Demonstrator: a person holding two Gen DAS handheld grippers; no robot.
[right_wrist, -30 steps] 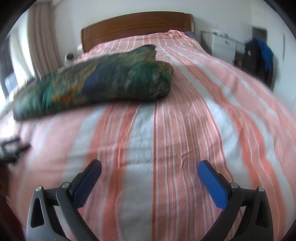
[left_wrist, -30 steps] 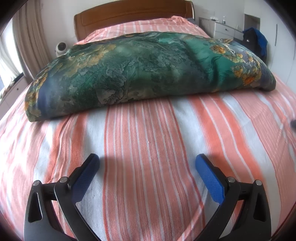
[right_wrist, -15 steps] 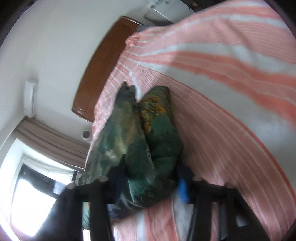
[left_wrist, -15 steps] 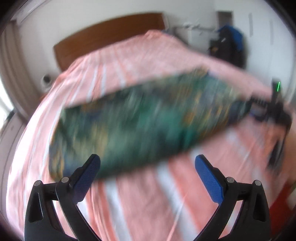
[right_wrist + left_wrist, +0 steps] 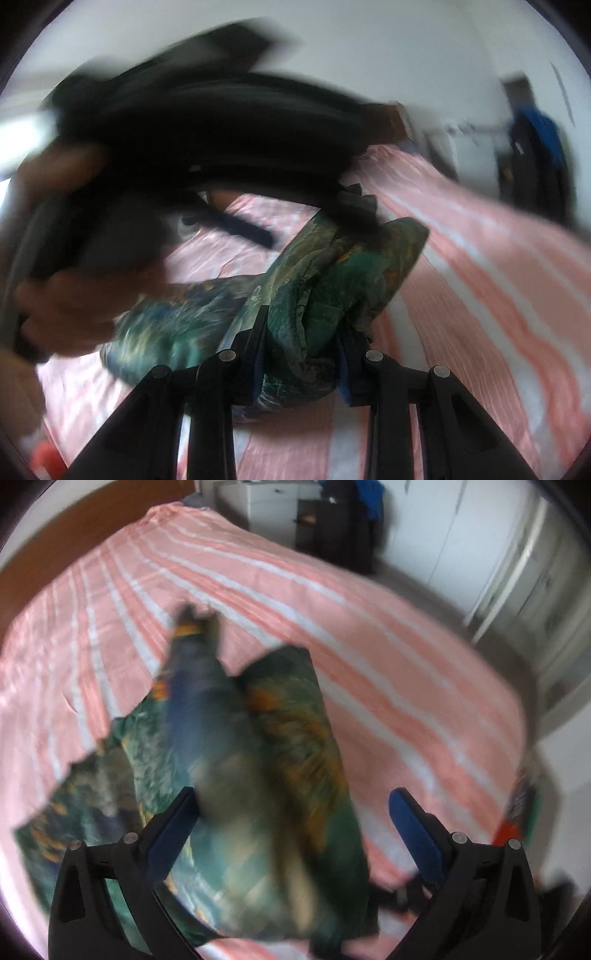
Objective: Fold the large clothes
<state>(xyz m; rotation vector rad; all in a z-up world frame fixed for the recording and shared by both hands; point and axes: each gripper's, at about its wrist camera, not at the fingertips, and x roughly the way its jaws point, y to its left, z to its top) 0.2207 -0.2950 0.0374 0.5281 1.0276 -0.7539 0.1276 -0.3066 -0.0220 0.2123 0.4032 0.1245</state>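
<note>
- Green patterned cloth [image 5: 325, 295] with blue and orange patches is seen bunched up on the striped bed [image 5: 480, 280].
- One end of the cloth is pinched between the two fingers of the right gripper [image 5: 301, 354], and the jaws are squeezed close on the thick fold.
- The rest of the cloth is spread to the left over the pink and white sheet.
- The left gripper [image 5: 291, 812] is held above the cloth [image 5: 258, 760], and its blue pads [image 5: 410, 819] are kept wide apart with nothing between them.
- Part of the cloth is lifted up toward the left camera and is blurred.
- A blurred hand [image 5: 70, 291] and a dark gripper body are seen at the top left of the right view.
- A white dresser [image 5: 266, 502] and dark hanging clothes [image 5: 351, 513] are seen past the bed.
</note>
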